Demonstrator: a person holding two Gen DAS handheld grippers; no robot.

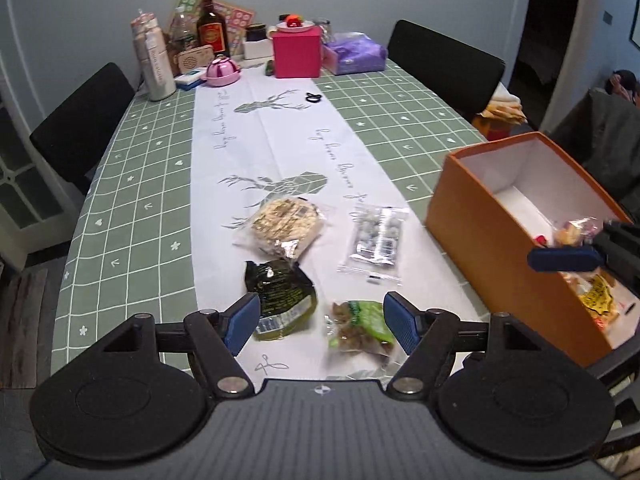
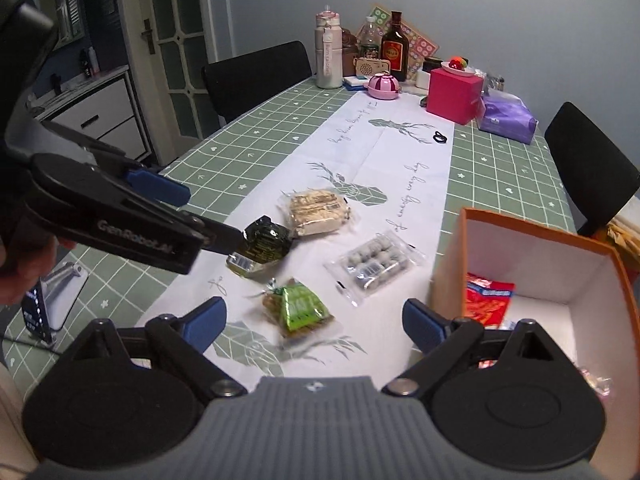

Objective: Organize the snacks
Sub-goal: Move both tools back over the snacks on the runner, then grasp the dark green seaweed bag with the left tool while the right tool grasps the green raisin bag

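both tongs gaping empty; left gripper point(image 1: 320, 322) hovering over dark green packet point(image 1: 280, 300) at 11 o'clock: straddle it squarely before closing.

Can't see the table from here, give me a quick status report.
Left gripper and right gripper open, empty. Four snack packs loose beside orange box, green pack nearest. Nothing blocking.

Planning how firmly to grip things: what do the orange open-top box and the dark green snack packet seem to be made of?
The orange open-top box looks like stiff matte cardboard: flat straight walls, crisp edges, plain white lining. The dark green snack packet looks like thin glossy plastic film, possibly foil-backed: it is crinkled, with bright glints and a crimped end seal.
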